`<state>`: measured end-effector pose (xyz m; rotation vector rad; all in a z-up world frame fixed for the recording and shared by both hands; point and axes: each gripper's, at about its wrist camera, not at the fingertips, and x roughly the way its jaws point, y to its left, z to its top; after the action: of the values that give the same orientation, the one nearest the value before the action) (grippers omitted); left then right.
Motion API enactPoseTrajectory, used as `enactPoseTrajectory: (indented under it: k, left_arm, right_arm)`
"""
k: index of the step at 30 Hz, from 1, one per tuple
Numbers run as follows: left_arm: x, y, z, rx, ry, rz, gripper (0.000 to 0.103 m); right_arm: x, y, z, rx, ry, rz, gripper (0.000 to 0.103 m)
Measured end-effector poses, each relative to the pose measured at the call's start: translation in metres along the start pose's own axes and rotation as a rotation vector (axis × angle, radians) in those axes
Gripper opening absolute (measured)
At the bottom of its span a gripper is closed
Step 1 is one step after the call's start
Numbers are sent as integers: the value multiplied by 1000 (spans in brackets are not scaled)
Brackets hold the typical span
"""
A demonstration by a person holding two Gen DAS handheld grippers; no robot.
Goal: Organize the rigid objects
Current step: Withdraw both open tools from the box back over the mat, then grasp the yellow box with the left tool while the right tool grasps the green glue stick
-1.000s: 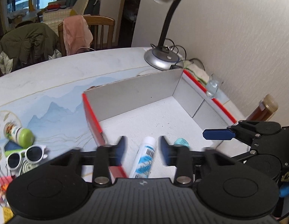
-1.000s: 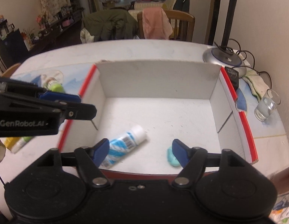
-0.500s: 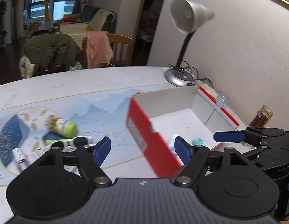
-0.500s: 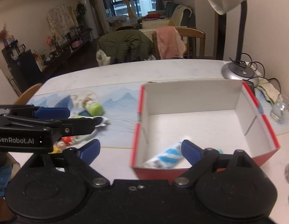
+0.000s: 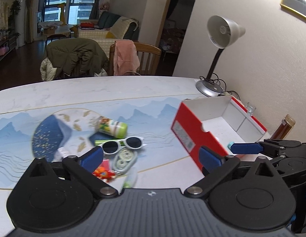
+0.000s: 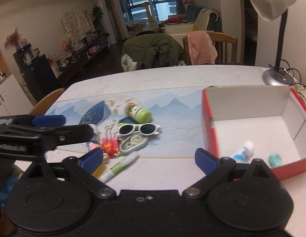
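A: Which hand is better placed for the pile; left gripper (image 5: 151, 155) or right gripper (image 6: 149, 157)?

B: The left, I'd judge; its jaws have just been opening and stand wide with nothing between them; the white sunglasses (image 5: 123, 143) lie just beyond its gap, slightly left of centre, with the tape dispenser (image 5: 124, 159) nearer still.

A: And the right?

B: Its jaws have also just been opening, wide and empty; the green-capped marker (image 6: 119, 166) lies near its left finger, long axis slanting from near-left to far-right; the red box (image 6: 210, 126) sits to its right, already holding the blue-and-white tube (image 6: 243, 152) and a small teal piece (image 6: 274, 159).

A: The sunglasses' long axis?

B: Left to right across both views; jaws as they stand would have to turn, or close over the bridge; the green-lidded jar (image 5: 112, 127) lies on its side just beyond them.
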<state>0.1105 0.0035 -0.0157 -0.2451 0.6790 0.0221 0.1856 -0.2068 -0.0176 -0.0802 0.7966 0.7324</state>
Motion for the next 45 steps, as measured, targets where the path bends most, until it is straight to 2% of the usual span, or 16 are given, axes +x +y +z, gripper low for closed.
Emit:
enactPoseTrajectory:
  k: [5, 10, 17, 24, 32, 36, 40, 45]
  left_arm:
    - [-5, 36, -13, -24, -22, 40, 103]
    - [2, 73, -29, -35, -6, 107, 103]
    - [20, 101, -58, -36, 42, 139, 103]
    - [50, 103, -83, -4, 120, 150, 103]
    - [73, 93, -94, 29, 160, 140, 103]
    - [81, 91, -99, 36, 169, 144, 103]
    - [86, 89, -103, 52, 178, 157, 103]
    - [89, 91, -105, 50, 189, 151, 101]
  right_arm:
    - [17, 22, -2, 2, 17, -10, 99]
    - [39, 38, -6, 7, 42, -30, 99]
    - [80, 54, -8, 35, 99, -94, 96]
    - [125, 65, -20, 49, 205, -165, 92]
    - [165, 73, -29, 45, 289, -254, 89]
    - [175, 72, -32, 57, 315, -267, 86]
    - [183, 77, -35, 40, 341, -266, 77]
    - [184, 85, -37, -4, 341, -276, 73]
